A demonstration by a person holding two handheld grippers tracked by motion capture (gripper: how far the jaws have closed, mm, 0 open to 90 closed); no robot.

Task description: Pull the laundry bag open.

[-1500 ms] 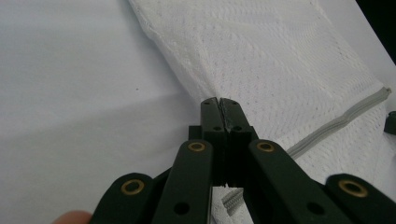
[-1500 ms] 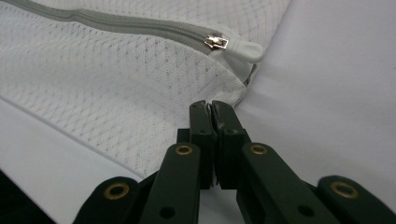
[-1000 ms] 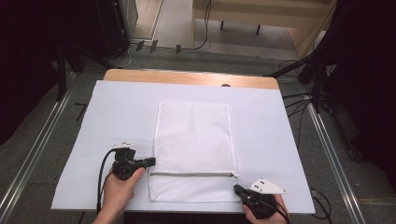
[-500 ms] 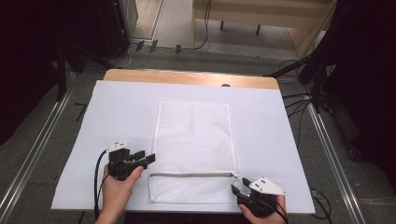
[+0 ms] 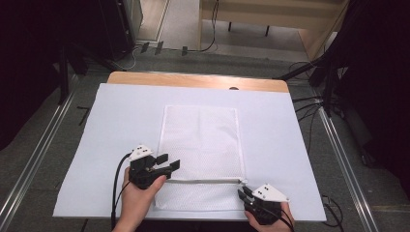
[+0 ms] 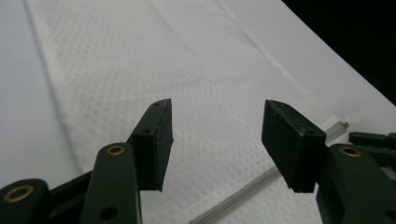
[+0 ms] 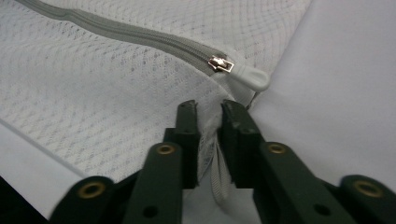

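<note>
Right gripper [image 7: 208, 112] is pinching the mesh bag [image 5: 200, 145] edge just below the zipper pull [image 7: 220, 63], low right of the high view. Left gripper [image 5: 167, 162] is hovering, jaws just widened and empty, at the zipper's [image 5: 203, 181] left end; the zipper is running left-right between them.

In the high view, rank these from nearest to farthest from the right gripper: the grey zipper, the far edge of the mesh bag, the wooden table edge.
1. Grey zipper, just left of the right gripper.
2. Far edge of the white mesh bag, mid-table.
3. Wooden table edge, at the back.
</note>
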